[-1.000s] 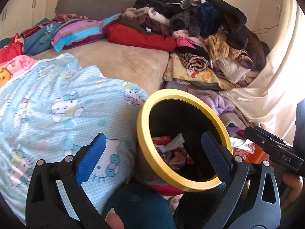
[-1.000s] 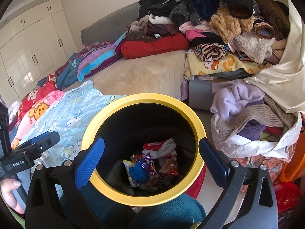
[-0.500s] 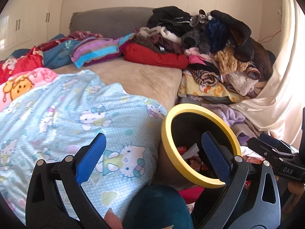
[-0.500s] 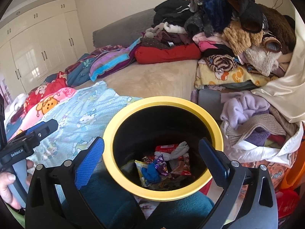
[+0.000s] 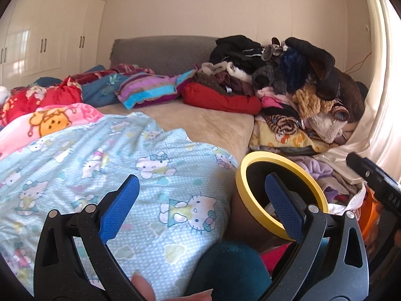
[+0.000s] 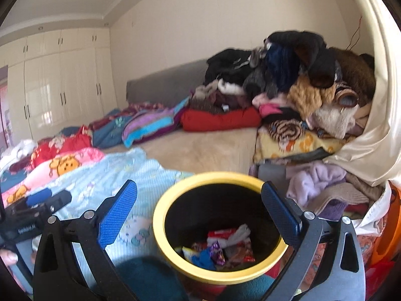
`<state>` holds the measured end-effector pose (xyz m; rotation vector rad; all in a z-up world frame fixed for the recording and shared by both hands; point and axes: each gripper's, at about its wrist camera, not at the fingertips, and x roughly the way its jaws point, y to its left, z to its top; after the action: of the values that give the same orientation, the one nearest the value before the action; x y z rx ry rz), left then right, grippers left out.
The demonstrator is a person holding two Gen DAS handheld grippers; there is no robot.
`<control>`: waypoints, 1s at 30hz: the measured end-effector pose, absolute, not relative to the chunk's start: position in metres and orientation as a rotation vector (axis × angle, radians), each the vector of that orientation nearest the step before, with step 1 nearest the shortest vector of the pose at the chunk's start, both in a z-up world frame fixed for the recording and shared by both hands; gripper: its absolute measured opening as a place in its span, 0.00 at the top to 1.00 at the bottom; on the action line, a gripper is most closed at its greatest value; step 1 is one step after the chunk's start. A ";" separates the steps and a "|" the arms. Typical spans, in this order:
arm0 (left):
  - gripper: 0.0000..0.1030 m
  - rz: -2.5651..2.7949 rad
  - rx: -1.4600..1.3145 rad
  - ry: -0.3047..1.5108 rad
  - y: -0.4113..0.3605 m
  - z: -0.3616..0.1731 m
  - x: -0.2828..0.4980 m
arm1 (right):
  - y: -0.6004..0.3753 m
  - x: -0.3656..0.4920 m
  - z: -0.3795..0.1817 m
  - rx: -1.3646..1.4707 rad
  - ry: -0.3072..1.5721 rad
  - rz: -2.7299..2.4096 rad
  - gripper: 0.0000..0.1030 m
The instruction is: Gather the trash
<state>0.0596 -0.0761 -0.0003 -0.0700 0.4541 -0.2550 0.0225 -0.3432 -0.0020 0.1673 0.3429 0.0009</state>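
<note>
Cream wardrobe doors fill the far left wall, and from there a bed with a grey headboard runs across the room. Nearest on the left lies a pale blue cartoon-cat blanket, with a pink blanket and a red one behind it. Over the blue blanket hangs the left claw, its blue-padded jaws spread wide with nothing between them. In the right wrist view this same claw shows at the left edge as a dark body held in a hand.

Further along, a striped purple and turquoise cloth and a red cushion lie near the headboard on the tan bed cover. Just beside the blue blanket's right edge stands the yellow-rimmed bin, dark inside, below the level of the mattress. At its bottom lies the trash: crumpled wrappers in red, purple, blue and white. The right claw hangs above the bin's mouth, jaws fully apart and holding nothing; its right pad overlaps the rim in the picture.

To the right a tall heap of clothes in black, brown, tan and pink is stacked on the bed, with lilac garments lower down. A cream curtain closes the far right, and something orange shows at the edge beneath it.
</note>
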 end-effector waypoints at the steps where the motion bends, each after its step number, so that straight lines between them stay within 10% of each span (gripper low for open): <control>1: 0.11 -0.258 -0.070 0.449 -0.075 0.000 0.058 | -0.342 0.021 -0.001 0.162 0.331 -0.014 0.06; 30: 0.11 -0.220 -0.060 0.419 -0.073 -0.008 0.051 | -0.320 0.018 -0.022 0.106 0.346 -0.024 0.06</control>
<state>0.0514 -0.0730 -0.0084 -0.0596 0.4187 -0.2197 0.0182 -0.3201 -0.0223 0.1064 0.3461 -0.0236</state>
